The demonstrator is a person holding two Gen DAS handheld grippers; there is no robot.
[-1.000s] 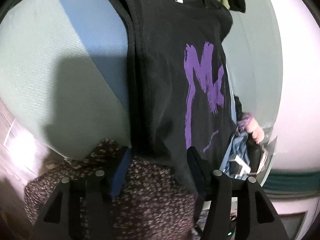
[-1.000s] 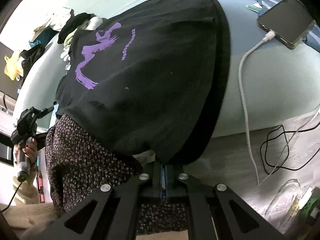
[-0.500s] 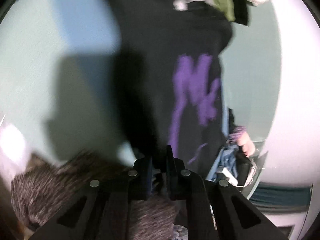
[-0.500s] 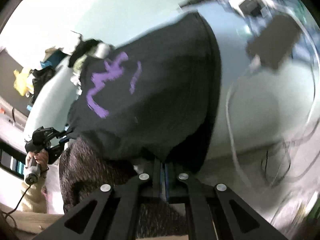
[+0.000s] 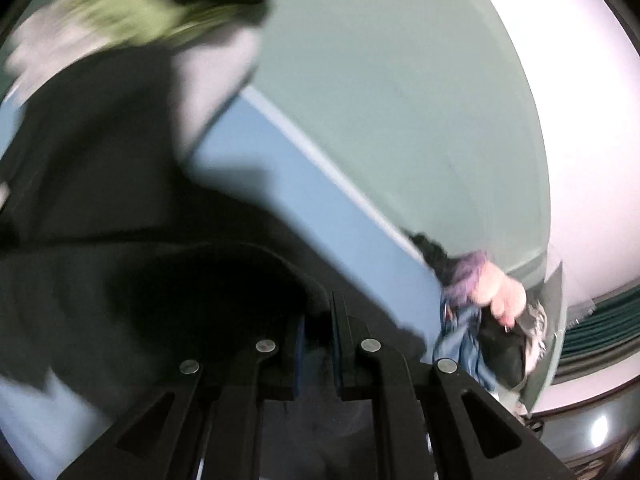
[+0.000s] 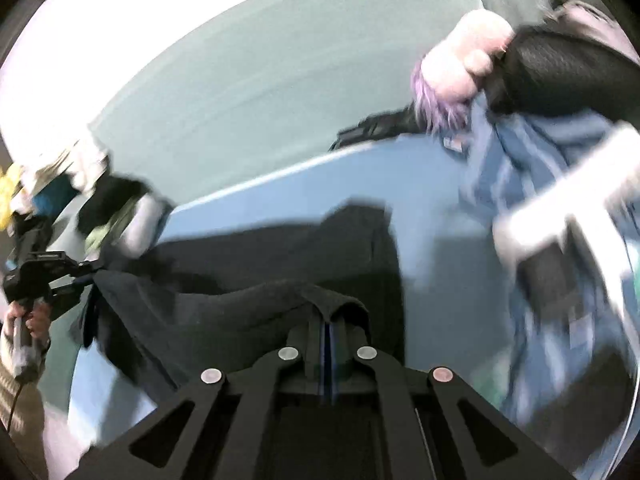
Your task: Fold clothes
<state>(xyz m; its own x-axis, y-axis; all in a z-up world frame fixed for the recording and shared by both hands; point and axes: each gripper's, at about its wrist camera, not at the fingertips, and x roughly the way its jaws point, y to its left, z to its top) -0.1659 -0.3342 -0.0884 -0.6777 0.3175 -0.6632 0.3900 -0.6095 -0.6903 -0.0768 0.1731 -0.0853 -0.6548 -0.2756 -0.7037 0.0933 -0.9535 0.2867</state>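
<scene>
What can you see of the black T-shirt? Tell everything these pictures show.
The black T-shirt is soft, dark knit cloth, blurred by motion. It drapes in folds over the blue bed sheet, its print out of sight. The right hand-held gripper is shut on a hemmed edge; the left hand-held gripper pinches another edge.

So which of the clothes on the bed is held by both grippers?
The black shirt: its edge is pinched in the right gripper and the left gripper. The green garment lies apart in the pile.
</scene>
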